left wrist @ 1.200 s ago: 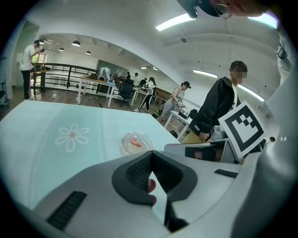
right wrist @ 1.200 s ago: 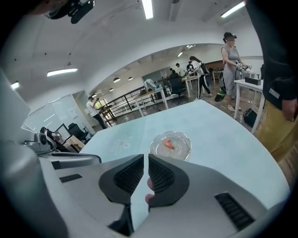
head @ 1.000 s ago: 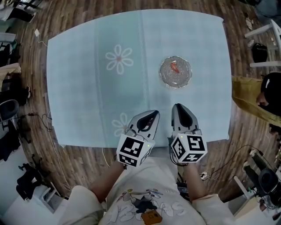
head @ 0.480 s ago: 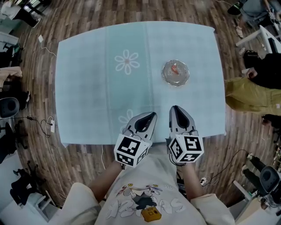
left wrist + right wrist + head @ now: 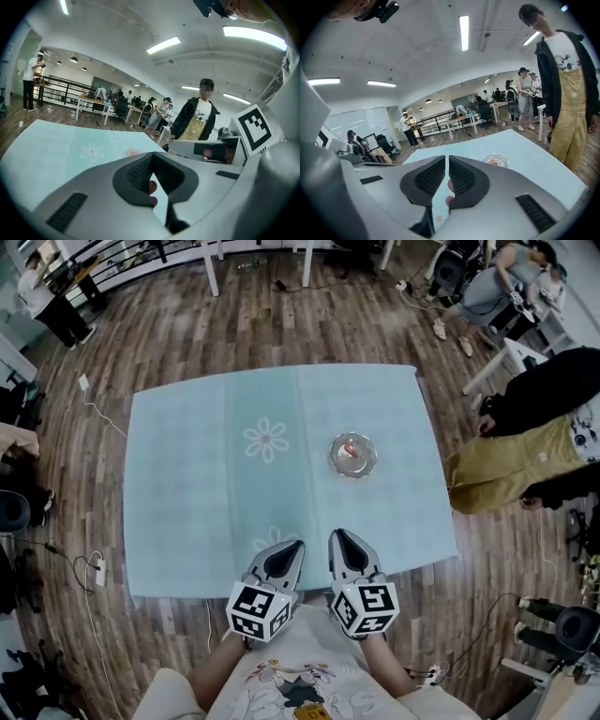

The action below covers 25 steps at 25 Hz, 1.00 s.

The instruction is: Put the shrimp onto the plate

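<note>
now the shrimp (image 5: 350,447) lies on the plate (image 5: 334,461). it is small and orange-pink. the plate is round and see-through. it sits on the right half of the worktop (image 5: 187,474), well away from both tongs. a light blue cloth with pale squares covers the worktop. a white flower print (image 5: 266,439) shows on the cloth, to the left of the plate.

the left tongs (image 5: 297,545) and the right tongs (image 5: 336,534) sit side by side at the near edge of the worktop, close to the person's body. they both point across the worktop. each one has a cube with black and white squares at its back end.

in the left gripper view, the left tongs are closed at the tips. nothing is held in them. far past them, the plate and the shrimp look very small on the blue cloth.

in the right gripper view, the dark bumpy pads (image 5: 430,176) of the right tongs are pressed almost together. only a thin slit is left between them, and they hold nothing. the plate shows beyond them on the right, with the shrimp in it.

the floor (image 5: 281,324) is brown wood. a person in a dark jacket and yellow overalls (image 5: 502,470) stands at the right side of the worktop.
</note>
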Available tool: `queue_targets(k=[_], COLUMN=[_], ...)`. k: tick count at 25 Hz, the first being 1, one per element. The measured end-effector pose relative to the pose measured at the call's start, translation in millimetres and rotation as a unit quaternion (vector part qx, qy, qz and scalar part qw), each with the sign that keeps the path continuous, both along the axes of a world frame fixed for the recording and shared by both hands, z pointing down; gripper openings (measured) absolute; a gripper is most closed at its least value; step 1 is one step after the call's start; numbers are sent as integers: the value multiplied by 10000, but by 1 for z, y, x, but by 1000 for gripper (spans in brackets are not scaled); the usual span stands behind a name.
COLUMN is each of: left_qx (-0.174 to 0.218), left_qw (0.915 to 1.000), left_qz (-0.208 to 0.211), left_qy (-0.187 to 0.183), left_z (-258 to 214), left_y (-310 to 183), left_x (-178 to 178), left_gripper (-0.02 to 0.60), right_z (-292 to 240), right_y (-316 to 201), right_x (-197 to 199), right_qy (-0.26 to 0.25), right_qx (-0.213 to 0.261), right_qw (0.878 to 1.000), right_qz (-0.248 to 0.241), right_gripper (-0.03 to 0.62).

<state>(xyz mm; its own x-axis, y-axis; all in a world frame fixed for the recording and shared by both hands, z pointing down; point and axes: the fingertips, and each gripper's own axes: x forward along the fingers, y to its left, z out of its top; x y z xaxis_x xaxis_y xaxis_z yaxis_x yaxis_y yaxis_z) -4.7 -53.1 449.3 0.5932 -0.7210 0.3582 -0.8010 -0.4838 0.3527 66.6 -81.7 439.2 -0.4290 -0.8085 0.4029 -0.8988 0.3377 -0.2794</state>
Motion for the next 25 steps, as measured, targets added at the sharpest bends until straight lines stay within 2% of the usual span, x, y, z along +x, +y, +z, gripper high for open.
queue_targets(k=[6, 10, 12, 15, 18, 21, 25], left_qx=[128, 479, 616, 722, 878, 1027, 1006], left_qw=[9998, 9987, 9980, 9973, 9958, 9946, 9948], left_qz=[71, 143, 78, 2, -58, 54, 152], left_qy=[146, 87, 113, 160, 243, 147, 52], left_z=[-26, -49, -57, -66, -73, -73, -63], left_y=[43, 57, 60, 66, 72, 82, 88], left_x=[-23, -37, -45, -54, -58, -56, -57], left_gripper=[8, 8, 8, 8, 8, 8, 8], right_z=[-41, -68, -75, -79, -76, -74, -63], right_y=[40, 62, 72, 83, 91, 103, 117], right_x=[-29, -39, -46, -54, -58, -63, -71], right_qy=[-56, 351, 320, 229, 356, 328, 404], right_qx=[430, 1015, 1155, 1203, 1236, 1244, 1116], right_qw=[9990, 9938, 9924, 9921, 9913, 9914, 9925], right_qz=[138, 281, 284, 282, 284, 239, 284], right_gripper=[43, 44, 44, 44, 43, 44, 40])
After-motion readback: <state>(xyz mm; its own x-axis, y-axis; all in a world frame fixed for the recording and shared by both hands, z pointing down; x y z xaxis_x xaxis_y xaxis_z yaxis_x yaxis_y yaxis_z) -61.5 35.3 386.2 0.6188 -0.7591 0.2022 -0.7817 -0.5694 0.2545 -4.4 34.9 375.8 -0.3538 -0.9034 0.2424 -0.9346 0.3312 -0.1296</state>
